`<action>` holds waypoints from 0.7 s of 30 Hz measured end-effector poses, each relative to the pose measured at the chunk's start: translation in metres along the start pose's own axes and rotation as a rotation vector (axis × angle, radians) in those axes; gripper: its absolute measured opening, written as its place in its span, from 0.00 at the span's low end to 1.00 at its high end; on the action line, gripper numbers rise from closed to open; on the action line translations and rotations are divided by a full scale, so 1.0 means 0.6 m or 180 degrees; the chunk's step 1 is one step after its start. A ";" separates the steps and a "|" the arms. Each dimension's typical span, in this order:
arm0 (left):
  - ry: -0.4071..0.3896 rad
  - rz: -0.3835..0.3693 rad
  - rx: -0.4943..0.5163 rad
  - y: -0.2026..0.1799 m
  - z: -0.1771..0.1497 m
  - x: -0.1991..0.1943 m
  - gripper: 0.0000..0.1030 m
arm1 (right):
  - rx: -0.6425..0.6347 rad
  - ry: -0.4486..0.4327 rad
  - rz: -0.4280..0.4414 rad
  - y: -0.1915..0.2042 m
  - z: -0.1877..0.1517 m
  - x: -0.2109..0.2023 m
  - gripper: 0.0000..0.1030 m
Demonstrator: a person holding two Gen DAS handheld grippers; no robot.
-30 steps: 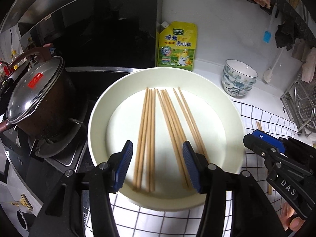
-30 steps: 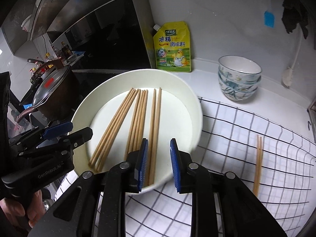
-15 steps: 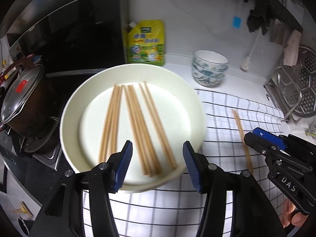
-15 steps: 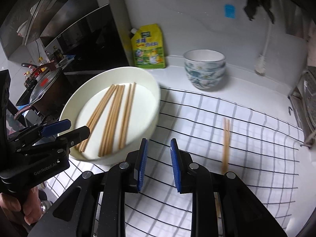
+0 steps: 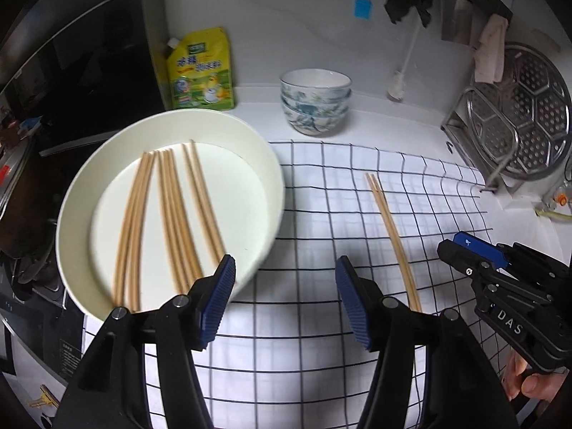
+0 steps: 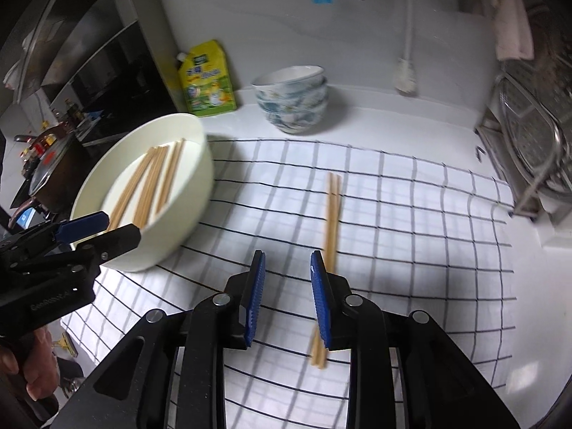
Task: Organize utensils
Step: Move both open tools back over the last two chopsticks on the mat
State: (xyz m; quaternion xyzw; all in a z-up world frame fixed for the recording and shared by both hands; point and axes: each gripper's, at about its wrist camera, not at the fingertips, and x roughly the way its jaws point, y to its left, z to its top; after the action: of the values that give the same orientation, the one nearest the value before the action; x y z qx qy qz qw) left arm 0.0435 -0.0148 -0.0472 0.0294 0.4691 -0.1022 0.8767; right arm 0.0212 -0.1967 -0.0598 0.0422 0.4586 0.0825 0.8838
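1. The left tongs (image 5: 286,293) were spread wide and held nothing; their blue pads (image 5: 217,295) hovered above the checked cloth (image 5: 321,193), the left pad overlapping the near rim of the white dish (image 5: 266,164).
2. The right tongs (image 6: 287,298) stood parted with a narrower gap, also empty, low over the same cloth, pointing toward the back wall.
3. One pair of chopsticks on the cloth (image 6: 330,214), two sticks side by side and touching, ran away from the right tongs; the right pad (image 6: 320,296) hid part of their near end, and they lay beside the gap, not within it.
4. In the left view that pair sat between the left tongs and the other gripper body at the right edge, with fingers of the person's hand (image 5: 529,382) showing beneath it.
5. The loose chopsticks in the dish (image 5: 168,214) came to about eight, in three loose groups: roughly three, three and two. The blur kept the count uncertain.
6. The dish rested at the left edge of the cloth, well apart from the single pair.
7. Three patterned bowls (image 5: 314,102), stacked, stood on the white worktop (image 5: 386,114) behind the cloth.
8. One yellow seasoning pouch (image 5: 200,69) leaned upright against the wall, left of the bowls.
9. One metal rack (image 5: 514,114) stood at the far right.
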 end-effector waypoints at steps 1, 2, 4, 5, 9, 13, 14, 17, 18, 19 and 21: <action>0.0014 0.0000 0.0011 -0.004 -0.001 0.003 0.56 | 0.0015 0.0004 -0.0018 -0.007 -0.003 0.001 0.24; 0.0029 0.0002 0.0019 -0.008 -0.002 0.007 0.56 | 0.0034 0.0010 -0.0038 -0.014 -0.008 0.002 0.25; 0.0070 -0.0011 0.0033 -0.018 -0.006 0.016 0.56 | 0.0062 0.0029 -0.0082 -0.028 -0.018 0.005 0.25; 0.0084 -0.0016 0.0039 -0.022 -0.007 0.019 0.56 | 0.0073 0.0040 -0.0096 -0.034 -0.022 0.007 0.26; 0.0126 -0.0036 0.0078 -0.037 -0.015 0.029 0.56 | 0.0117 0.0083 -0.0136 -0.051 -0.037 0.016 0.26; 0.0158 -0.0043 0.0111 -0.050 -0.019 0.039 0.57 | 0.0115 0.0111 -0.0172 -0.062 -0.053 0.027 0.26; 0.0166 -0.0049 0.0116 -0.052 -0.020 0.041 0.57 | 0.0111 0.0125 -0.0176 -0.063 -0.055 0.031 0.26; 0.0196 -0.0069 0.0134 -0.060 -0.023 0.048 0.57 | 0.0100 0.0155 -0.0169 -0.068 -0.064 0.040 0.26; 0.0202 -0.0071 0.0138 -0.063 -0.025 0.051 0.57 | 0.0101 0.0164 -0.0163 -0.069 -0.066 0.043 0.26; 0.0207 -0.0074 0.0142 -0.065 -0.025 0.052 0.57 | 0.0104 0.0174 -0.0152 -0.070 -0.068 0.046 0.26; 0.0218 -0.0070 0.0140 -0.069 -0.026 0.056 0.58 | 0.0101 0.0192 -0.0140 -0.070 -0.072 0.055 0.26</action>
State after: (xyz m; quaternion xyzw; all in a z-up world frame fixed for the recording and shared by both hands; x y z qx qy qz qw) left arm 0.0401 -0.0582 -0.0821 0.0470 0.4968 -0.1210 0.8581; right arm 0.0090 -0.2322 -0.1174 0.0436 0.4871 0.0571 0.8704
